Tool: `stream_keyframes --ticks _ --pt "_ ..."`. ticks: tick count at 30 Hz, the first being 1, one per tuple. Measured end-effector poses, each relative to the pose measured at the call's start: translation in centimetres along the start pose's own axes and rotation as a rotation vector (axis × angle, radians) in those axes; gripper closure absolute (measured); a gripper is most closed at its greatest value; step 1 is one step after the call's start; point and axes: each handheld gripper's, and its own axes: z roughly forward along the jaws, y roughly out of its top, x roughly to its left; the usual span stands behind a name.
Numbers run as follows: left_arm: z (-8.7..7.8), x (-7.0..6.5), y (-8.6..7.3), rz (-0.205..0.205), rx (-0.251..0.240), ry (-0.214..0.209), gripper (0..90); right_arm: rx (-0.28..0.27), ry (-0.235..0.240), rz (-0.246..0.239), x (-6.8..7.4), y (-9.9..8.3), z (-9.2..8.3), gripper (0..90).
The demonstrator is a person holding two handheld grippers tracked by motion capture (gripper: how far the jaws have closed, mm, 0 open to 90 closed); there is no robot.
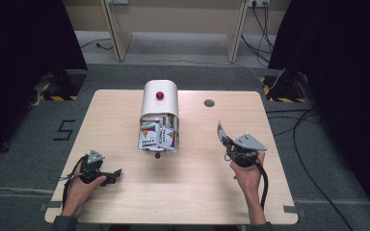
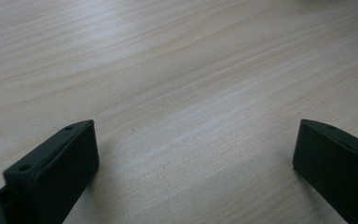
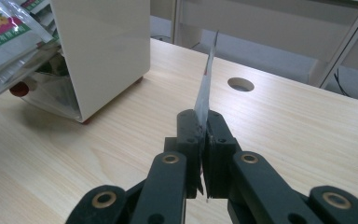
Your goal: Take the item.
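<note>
One sachet (image 1: 221, 132) is out of the white bread-bin-style box (image 1: 159, 103) and in the right gripper (image 1: 227, 140), to the right of that box and well apart from it, in the high view. More printed packets (image 1: 158, 134) crowd the box's open front behind its dropped clear flap, so I judge the emptying barely begun, with most of the contents left inside. The left gripper (image 1: 117, 173) lies low over the table (image 1: 192, 192), to the left of the box and nearer the person, with nothing in it.

From the left gripper view, its two black jaws stand spread wide over bare wood, nothing between them.

From the right gripper view, the jaws are pressed together on the lower edge of the sachet (image 3: 206, 88), which stands up thin and edge-on above them. The box (image 3: 100, 51) sits off to the left, packets (image 3: 9, 35) spilling from its mouth. The held sachet has yet to be set down.
</note>
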Motion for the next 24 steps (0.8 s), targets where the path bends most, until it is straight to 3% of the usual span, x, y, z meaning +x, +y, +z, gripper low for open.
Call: stream_keyframes --ticks 24 --pt "0.0 0.0 0.0 0.0 0.0 0.0 0.0 0.044 -0.056 0.026 -1.9 -1.6 0.3 87.1"
